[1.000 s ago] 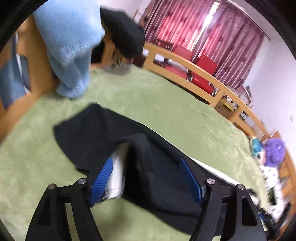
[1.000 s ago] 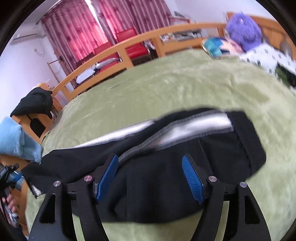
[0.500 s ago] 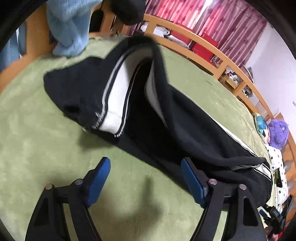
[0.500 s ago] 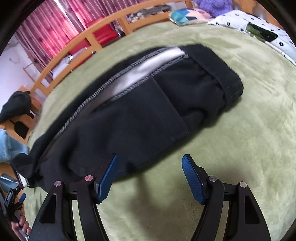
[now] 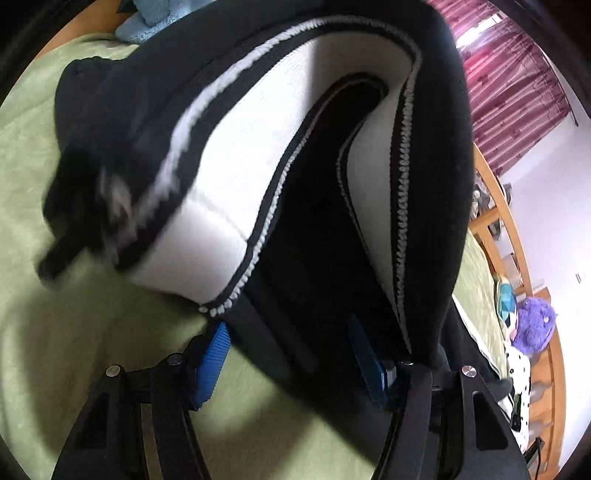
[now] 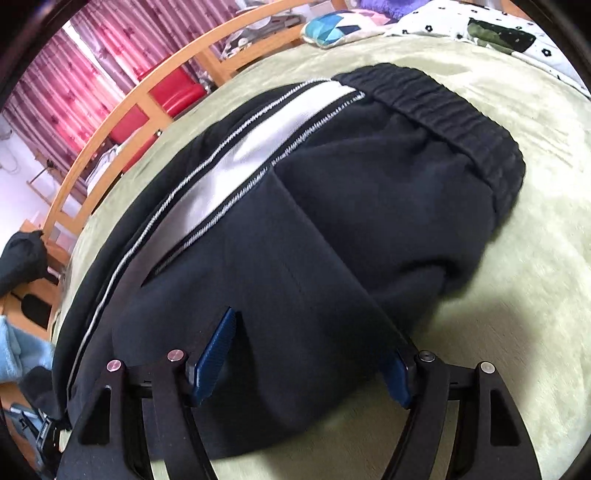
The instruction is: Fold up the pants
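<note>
Black pants with a white side stripe lie across the green blanket [image 5: 74, 332]. In the left wrist view the leg end of the pants [image 5: 436, 147] fills the frame, its stripe [image 5: 240, 166] curled upward. My left gripper [image 5: 291, 365] is low over the blanket, its jaws closing with a fold of black fabric between them; the pads do not visibly press it. In the right wrist view the waist end of the pants [image 6: 332, 229] shows its elastic waistband [image 6: 454, 122]. My right gripper [image 6: 306, 373] stands open, with the near edge of the fabric between its blue pads [image 6: 214, 362].
A curved wooden bed rail [image 6: 122, 107] runs behind the blanket, with red chairs [image 6: 177, 88] and maroon curtains beyond. A patterned pillow [image 6: 332, 26], a flowered cloth [image 6: 443, 22] and a purple plush [image 5: 533, 325] sit at one end, a blue towel [image 5: 147, 18] at the other.
Both grippers have come down and in toward the pants; their pads were over bare blanket, and fabric now sits between them. The left jaws have narrowed.
</note>
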### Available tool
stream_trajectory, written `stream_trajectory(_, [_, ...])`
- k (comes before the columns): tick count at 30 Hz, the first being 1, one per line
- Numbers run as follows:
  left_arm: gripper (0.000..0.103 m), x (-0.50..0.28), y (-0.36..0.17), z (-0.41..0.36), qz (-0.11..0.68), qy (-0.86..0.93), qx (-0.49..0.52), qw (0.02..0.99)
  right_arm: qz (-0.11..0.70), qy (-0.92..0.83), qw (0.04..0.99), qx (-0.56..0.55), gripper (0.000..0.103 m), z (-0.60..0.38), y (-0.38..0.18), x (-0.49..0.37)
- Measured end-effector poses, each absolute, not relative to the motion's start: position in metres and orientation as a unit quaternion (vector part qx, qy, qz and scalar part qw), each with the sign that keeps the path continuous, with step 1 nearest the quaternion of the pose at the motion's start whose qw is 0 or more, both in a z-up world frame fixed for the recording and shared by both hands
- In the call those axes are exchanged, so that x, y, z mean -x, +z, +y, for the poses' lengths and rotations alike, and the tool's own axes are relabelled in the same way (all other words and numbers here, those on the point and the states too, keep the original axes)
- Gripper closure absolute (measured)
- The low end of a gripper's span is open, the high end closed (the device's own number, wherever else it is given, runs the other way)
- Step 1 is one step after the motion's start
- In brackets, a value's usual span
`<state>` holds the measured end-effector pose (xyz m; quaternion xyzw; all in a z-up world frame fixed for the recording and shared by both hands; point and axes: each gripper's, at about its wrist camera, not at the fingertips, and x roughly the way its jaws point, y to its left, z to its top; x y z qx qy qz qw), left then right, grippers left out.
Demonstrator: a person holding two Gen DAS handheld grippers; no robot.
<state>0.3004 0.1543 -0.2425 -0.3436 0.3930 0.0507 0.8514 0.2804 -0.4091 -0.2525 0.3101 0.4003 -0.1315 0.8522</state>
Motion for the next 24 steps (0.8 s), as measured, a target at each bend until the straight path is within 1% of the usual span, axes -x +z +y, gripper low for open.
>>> stream_trajectory(1, [0.042, -0.303, -0.242, 0.153, 0.396, 0.052, 0.34, 0.852, 0.397, -0.139, 0.854, -0.305, 0.033, -0.408, -0.253, -0.284])
stream_trajectory(2, [0.044, -0.306, -0.242, 0.15, 0.398, 0.055, 0.332, 0.853, 0.395, -0.144, 0.856, -0.3, 0.042, -0.406, -0.252, -0.285])
stream_trajectory(3, [0.05, -0.305, -0.241, 0.148, 0.398, 0.06, 0.329, 0.854, 0.394, -0.147, 0.859, -0.293, 0.048, -0.405, -0.253, -0.288])
stream_trajectory(4, [0.064, -0.306, -0.241, 0.146, 0.401, 0.072, 0.32, 0.855, 0.393, -0.146, 0.861, -0.289, 0.057, -0.405, -0.254, -0.29])
stream_trajectory(5, [0.077, -0.306, -0.241, 0.146, 0.405, 0.082, 0.311, 0.856, 0.391, -0.146, 0.861, -0.288, 0.064, -0.404, -0.254, -0.291])
stream_trajectory(6, [0.083, -0.305, -0.241, 0.146, 0.405, 0.078, 0.311, 0.856, 0.382, -0.148, 0.864, -0.294, 0.07, -0.405, -0.252, -0.289])
stream_trajectory(7, [0.091, -0.303, -0.24, 0.147, 0.403, 0.07, 0.315, 0.857, 0.37, -0.147, 0.865, -0.304, 0.081, -0.407, -0.249, -0.285])
stream_trajectory(8, [0.092, -0.298, -0.238, 0.149, 0.399, 0.063, 0.325, 0.855, 0.359, -0.145, 0.866, -0.316, 0.086, -0.409, -0.246, -0.281])
stream_trajectory(12, [0.094, -0.27, -0.219, 0.152, 0.387, 0.056, 0.342, 0.854, 0.342, -0.139, 0.869, -0.331, 0.089, -0.412, -0.236, -0.266])
stream_trajectory(15, [0.095, -0.241, -0.206, 0.149, 0.389, 0.05, 0.329, 0.859, 0.338, -0.13, 0.866, -0.344, 0.09, -0.418, -0.226, -0.245])
stream_trajectory(18, [0.095, -0.215, -0.2, 0.146, 0.398, 0.04, 0.324, 0.857, 0.345, -0.137, 0.874, -0.313, 0.09, -0.421, -0.214, -0.217])
stream_trajectory(24, [0.095, -0.14, -0.2, 0.115, 0.425, 0.013, 0.311, 0.85, 0.353, -0.148, 0.864, -0.329, 0.09, -0.451, -0.197, -0.15])
